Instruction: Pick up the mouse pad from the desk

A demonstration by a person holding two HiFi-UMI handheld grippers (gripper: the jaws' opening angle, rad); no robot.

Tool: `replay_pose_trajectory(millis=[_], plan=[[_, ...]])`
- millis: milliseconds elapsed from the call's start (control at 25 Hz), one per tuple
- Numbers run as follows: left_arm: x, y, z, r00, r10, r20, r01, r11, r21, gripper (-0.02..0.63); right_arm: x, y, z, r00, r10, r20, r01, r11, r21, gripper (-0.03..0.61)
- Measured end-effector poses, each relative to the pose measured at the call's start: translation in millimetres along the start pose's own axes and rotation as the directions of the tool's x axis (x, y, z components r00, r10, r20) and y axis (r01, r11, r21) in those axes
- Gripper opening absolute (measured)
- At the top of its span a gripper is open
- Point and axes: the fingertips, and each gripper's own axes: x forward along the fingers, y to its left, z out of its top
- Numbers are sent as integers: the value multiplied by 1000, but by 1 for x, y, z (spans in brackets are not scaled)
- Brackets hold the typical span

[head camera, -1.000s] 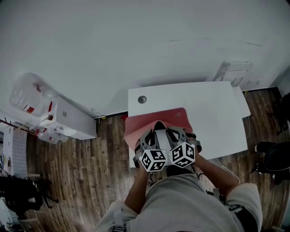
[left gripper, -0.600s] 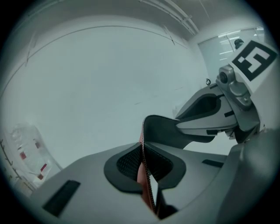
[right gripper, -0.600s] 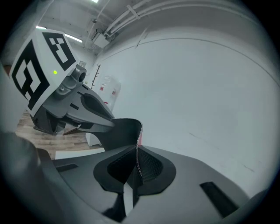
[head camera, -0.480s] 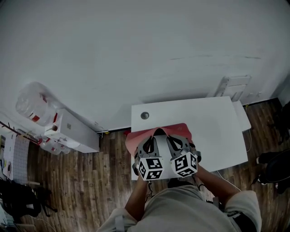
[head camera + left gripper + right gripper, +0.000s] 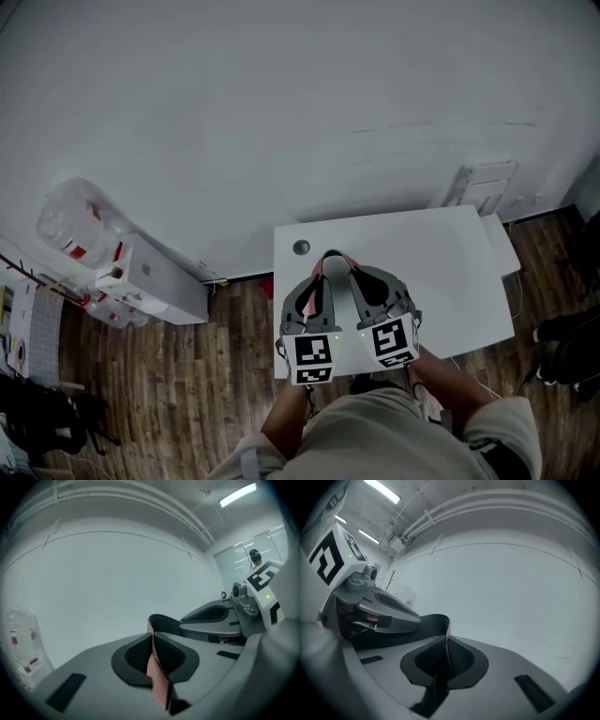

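The mouse pad (image 5: 313, 269), pink on one face and black on the other, hangs clear of the white desk (image 5: 441, 253) and shows only as a thin pink sliver between the two grippers in the head view. My left gripper (image 5: 319, 275) is shut on it; in the left gripper view the pink face (image 5: 158, 679) runs between the dark pads of that gripper (image 5: 153, 641). My right gripper (image 5: 353, 273) is shut on the same pad, whose thin edge (image 5: 448, 634) runs between the ribbed pads of that gripper (image 5: 446, 645). Both grippers point roughly level, side by side.
A round grommet hole (image 5: 301, 247) sits at the desk's far left corner. Left of the desk stand a white box (image 5: 155, 281) and clear water bottles (image 5: 70, 220) on the wood floor (image 5: 187, 394). A white bracket (image 5: 480, 183) leans on the wall behind the desk.
Both grippers have risen together with the pad. The pad's broad pink face, spread over the desk's near left part before, now shows only as a sliver between the grippers.
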Motion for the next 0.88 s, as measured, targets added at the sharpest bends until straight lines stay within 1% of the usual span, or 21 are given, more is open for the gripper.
replay_pose_trajectory(millis=[80,160,280,400,480,880], plan=[[-2,1,20,999,-11,47,11,1000,-6,26,-4,-2,15,999,-13,47,12,999,37,48],[-4,0,28,998,-11,67,11,1000,-4,26,-9,-7,28,996,-35,85,29,997,64,48],[-10,-2,36,996,-1,86,-1,1000,27,26,-21,-17,43,988,-76,137,68,996,62,48],[-13,-3,46,994,3,110,-8,999,46,26,-31,-18,49,989,-91,117,84,994,64,48],[-16,-5,51,993,0,121,-6,999,52,26,-36,-18,52,988,-100,119,94,994,59,48],[-32,-17,50,991,-33,129,29,999,38,26,-55,-10,57,983,-121,138,114,992,51,48]])
